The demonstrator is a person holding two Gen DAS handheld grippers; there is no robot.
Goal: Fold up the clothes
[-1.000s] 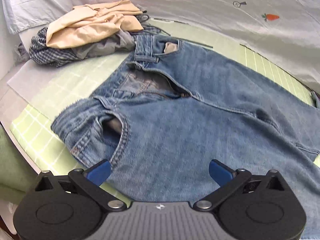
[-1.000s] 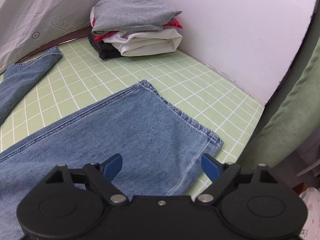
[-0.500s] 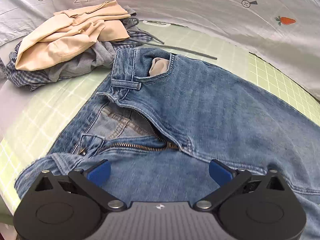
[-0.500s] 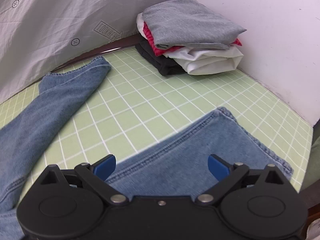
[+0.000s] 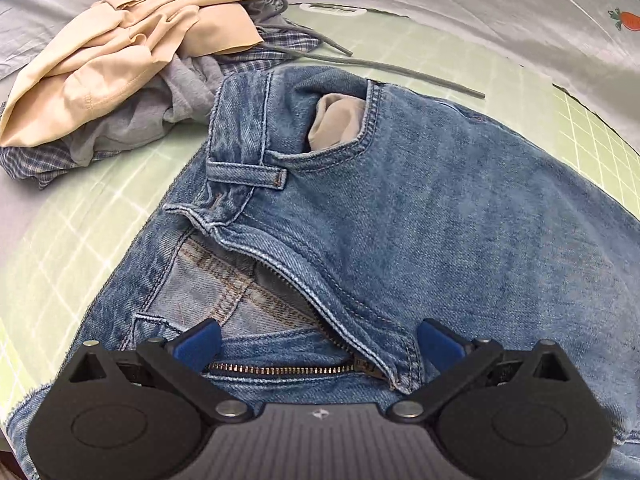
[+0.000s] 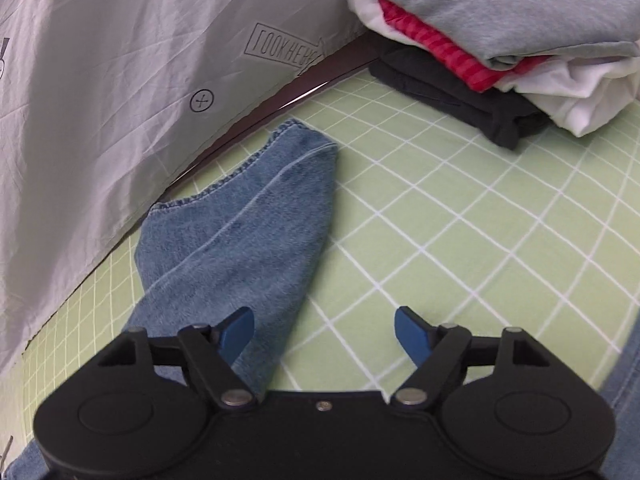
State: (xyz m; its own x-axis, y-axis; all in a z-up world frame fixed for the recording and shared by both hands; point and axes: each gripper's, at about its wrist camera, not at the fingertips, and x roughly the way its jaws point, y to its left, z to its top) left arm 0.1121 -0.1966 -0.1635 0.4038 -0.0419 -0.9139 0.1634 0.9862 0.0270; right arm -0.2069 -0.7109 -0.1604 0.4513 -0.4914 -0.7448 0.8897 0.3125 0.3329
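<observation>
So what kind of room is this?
Probably a home laundry-folding spot: jeans spread on a green checked cover, a folded stack by the wall, and an unfolded pile waiting.

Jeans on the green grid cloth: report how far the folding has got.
Done: a folded stack sits in the far corner. In hand: the jeans lie unfolded, fly open; the left gripper is open over the zipper, and the right gripper, jaws just narrowing but empty, is over a leg end. Left: folding the jeans, then the crumpled pile.
</observation>
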